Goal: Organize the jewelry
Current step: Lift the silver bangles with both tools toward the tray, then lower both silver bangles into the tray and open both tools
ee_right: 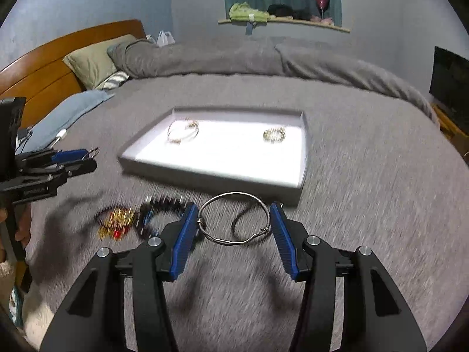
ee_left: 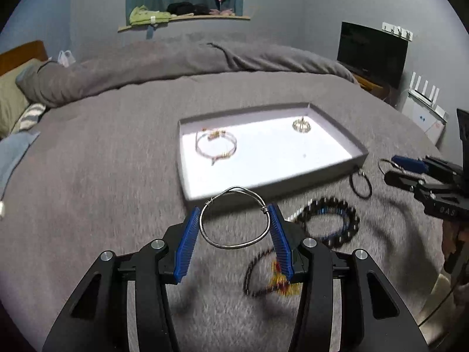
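Note:
A shallow grey tray [ee_left: 187,182] [ee_right: 222,177] lies on the grey bed and holds a pink-and-gold bracelet [ee_left: 215,146] [ee_right: 182,130] and a small gold ring piece [ee_left: 302,125] [ee_right: 274,134]. My left gripper [ee_left: 234,220] is shut on a silver wire bangle [ee_left: 234,245], held above the blanket in front of the tray. My right gripper [ee_right: 234,217] is shut on another silver wire bangle [ee_right: 234,240], also in front of the tray. Each gripper shows in the other's view: the right gripper [ee_left: 410,165], the left gripper [ee_right: 73,158].
On the blanket near the tray lie a dark beaded bracelet [ee_left: 328,223] [ee_right: 158,208], a dark bracelet with gold and red beads [ee_left: 272,275] [ee_right: 117,223], and a black cord loop [ee_left: 362,183] [ee_right: 243,223]. Pillows and headboard [ee_right: 58,67] left, dark screen [ee_left: 372,52] right.

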`<act>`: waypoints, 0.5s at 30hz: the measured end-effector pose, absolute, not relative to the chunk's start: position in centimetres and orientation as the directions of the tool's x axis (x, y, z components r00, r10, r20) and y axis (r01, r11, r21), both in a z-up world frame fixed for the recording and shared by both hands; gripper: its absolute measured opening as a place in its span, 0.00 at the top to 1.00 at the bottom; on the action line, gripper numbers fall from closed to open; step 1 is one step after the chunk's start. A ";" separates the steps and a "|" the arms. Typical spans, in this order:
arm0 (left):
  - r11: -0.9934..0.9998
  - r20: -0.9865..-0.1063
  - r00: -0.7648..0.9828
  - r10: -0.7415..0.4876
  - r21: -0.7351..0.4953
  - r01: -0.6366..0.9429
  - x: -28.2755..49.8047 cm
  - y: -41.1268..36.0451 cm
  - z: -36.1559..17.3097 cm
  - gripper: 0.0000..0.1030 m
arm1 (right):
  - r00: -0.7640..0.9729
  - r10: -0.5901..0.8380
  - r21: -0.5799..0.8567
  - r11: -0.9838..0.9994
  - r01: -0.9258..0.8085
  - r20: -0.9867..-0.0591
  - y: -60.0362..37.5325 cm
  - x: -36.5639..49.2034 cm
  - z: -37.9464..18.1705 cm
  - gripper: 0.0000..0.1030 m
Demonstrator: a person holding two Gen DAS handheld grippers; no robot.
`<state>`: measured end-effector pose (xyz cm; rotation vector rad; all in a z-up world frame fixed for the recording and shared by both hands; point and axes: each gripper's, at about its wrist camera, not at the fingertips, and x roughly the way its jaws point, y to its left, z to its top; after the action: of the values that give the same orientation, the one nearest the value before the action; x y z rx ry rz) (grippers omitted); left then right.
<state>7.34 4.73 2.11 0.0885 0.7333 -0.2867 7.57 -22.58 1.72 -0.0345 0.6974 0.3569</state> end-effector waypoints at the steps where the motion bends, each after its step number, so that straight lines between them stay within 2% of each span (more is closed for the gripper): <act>1: 0.956 -0.667 0.710 -0.227 -0.013 0.294 7.8 4.5 2.4 0.52 | 0.711 0.310 0.089 0.939 -0.331 -0.631 -22.6 8.0 1.9 0.51; 7: 0.952 -0.680 0.694 -0.237 -0.021 0.304 11.4 3.7 2.7 0.52 | 0.707 0.317 0.109 0.940 -0.324 -0.632 -22.1 12.0 2.4 0.51; 15: 0.959 -0.740 0.635 -0.221 -0.046 0.281 16.2 3.4 0.4 0.52 | 0.674 0.291 0.107 0.947 -0.302 -0.679 -21.2 16.5 0.2 0.50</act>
<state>16.20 3.44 0.36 0.0762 0.8353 -0.2869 16.51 -21.19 0.21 -0.0148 0.7611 0.3333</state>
